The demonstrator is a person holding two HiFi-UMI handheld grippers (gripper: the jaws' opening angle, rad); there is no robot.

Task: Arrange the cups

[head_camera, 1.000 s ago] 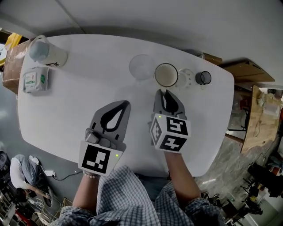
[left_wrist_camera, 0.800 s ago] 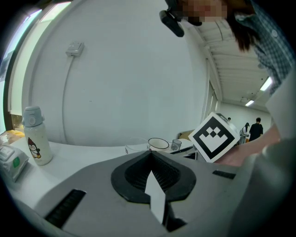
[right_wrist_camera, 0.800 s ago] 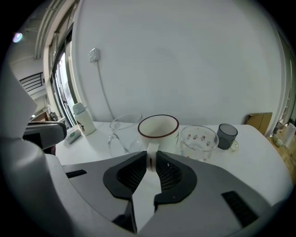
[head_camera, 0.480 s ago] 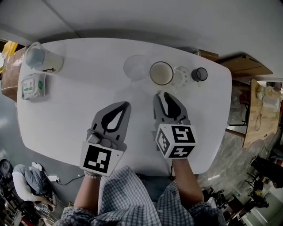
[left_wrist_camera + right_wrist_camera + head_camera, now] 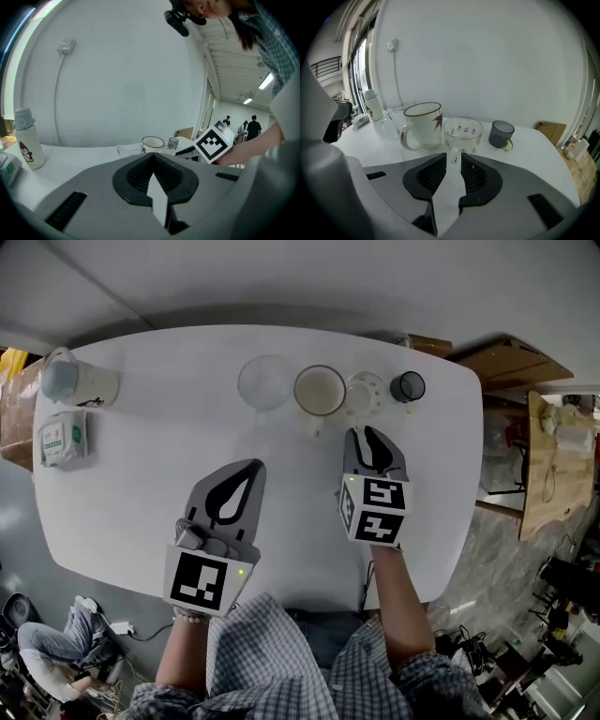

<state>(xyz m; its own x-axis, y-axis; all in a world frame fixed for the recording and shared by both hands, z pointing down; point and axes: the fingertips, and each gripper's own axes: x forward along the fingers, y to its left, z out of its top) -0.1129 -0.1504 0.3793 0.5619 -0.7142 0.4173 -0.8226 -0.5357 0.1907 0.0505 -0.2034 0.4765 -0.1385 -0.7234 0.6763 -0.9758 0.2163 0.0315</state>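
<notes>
Four cups stand in a row at the table's far side: a clear glass cup (image 5: 263,382), a white mug (image 5: 320,391) with a red leaf print (image 5: 423,124), a small clear patterned glass cup (image 5: 365,392) (image 5: 462,134) and a dark grey cup (image 5: 407,386) (image 5: 501,133). My right gripper (image 5: 366,432) (image 5: 453,159) points at the small glass cup, a short way in front of it, jaws open by a narrow gap with nothing between them. My left gripper (image 5: 253,465) (image 5: 152,155) is shut and empty, near the table's middle, well short of the clear glass cup (image 5: 129,147).
A white bottle (image 5: 70,379) (image 5: 26,138) and a tissue pack (image 5: 64,437) lie at the table's far left, beside a cardboard box (image 5: 14,418). Wooden furniture (image 5: 553,474) stands past the right edge. The table's front edge (image 5: 300,601) is close to my body.
My right gripper has shifted to the right, from in front of the white mug to in front of the small glass cup. The left gripper has hardly moved.
</notes>
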